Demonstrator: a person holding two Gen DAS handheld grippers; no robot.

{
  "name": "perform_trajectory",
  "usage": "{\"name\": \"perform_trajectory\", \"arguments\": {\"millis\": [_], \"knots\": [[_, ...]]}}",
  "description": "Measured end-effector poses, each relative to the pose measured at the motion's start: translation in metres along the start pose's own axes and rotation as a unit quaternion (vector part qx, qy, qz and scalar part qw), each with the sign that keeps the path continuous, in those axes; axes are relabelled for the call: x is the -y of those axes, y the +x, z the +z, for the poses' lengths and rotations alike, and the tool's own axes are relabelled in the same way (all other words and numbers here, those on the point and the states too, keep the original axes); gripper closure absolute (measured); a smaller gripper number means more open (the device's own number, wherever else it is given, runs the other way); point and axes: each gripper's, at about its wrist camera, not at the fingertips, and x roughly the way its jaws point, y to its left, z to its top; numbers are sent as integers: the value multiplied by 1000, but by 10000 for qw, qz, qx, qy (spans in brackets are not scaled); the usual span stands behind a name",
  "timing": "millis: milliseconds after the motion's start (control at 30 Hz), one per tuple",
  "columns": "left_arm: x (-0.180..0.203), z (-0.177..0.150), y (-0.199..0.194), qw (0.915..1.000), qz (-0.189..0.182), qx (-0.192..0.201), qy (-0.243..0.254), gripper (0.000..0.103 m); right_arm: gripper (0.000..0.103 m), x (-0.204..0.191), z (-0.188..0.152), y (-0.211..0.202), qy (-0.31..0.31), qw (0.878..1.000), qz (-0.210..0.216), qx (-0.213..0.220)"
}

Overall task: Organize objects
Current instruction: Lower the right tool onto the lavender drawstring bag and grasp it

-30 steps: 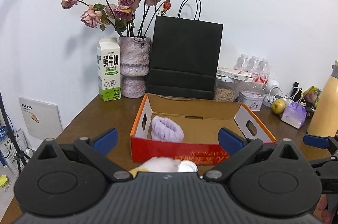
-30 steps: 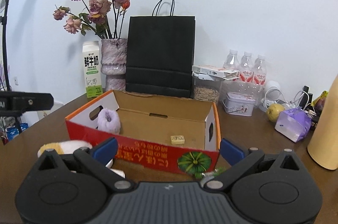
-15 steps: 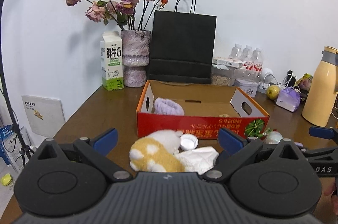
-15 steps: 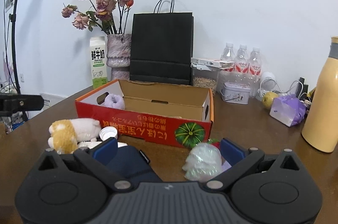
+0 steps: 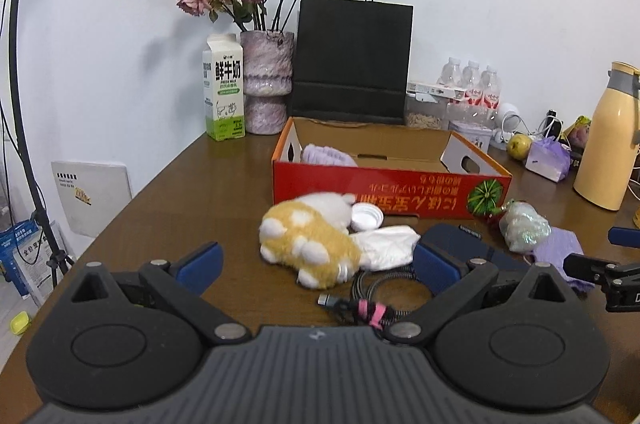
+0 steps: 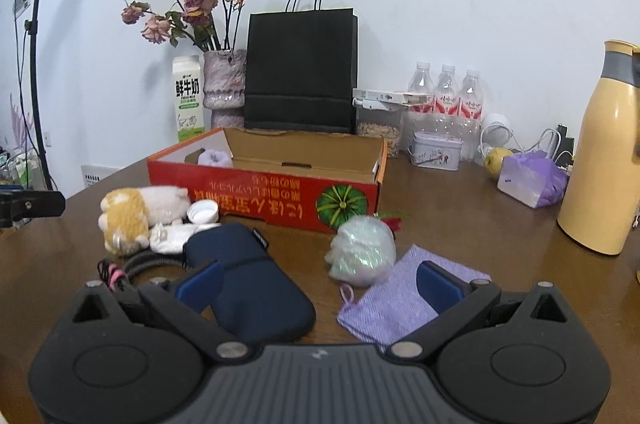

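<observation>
A red cardboard box (image 5: 384, 184) (image 6: 264, 192) stands open on the brown table with a lilac headband (image 5: 326, 155) inside. In front of it lie a yellow-white plush toy (image 5: 312, 240) (image 6: 132, 212), a white cap (image 5: 366, 217), a crumpled tissue (image 5: 386, 246), a coiled cable (image 5: 372, 298), a dark blue pouch (image 6: 248, 280), an iridescent ball (image 6: 362, 252) and a lilac cloth bag (image 6: 404, 300). My left gripper (image 5: 318, 266) is open, just short of the plush toy. My right gripper (image 6: 318, 282) is open above the pouch and the cloth bag.
Behind the box stand a milk carton (image 5: 224, 88), a vase of dried roses (image 5: 266, 84), a black paper bag (image 5: 352, 60), water bottles (image 6: 446, 96) and a tin (image 6: 436, 150). A yellow thermos (image 6: 600, 164), a pear (image 6: 496, 162) and a purple tissue pack (image 6: 532, 178) are at right.
Both grippers have pulled back from the box toward the table's front edge. The loose items in front of the box have come into view. Both grippers stay open.
</observation>
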Motion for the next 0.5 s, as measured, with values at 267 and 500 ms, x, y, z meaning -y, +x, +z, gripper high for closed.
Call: {"name": "perform_trajectory", "arguments": {"millis": [267,500], "knots": [[-2,-12,-1,10000,20,-67,-11,0,0,10,-19,-8,-147,9997,-21,-195],[-2,-15,6,9998,-68,-130,-109,0,0,36,-27,4,-201,9981,-239,-524]]}}
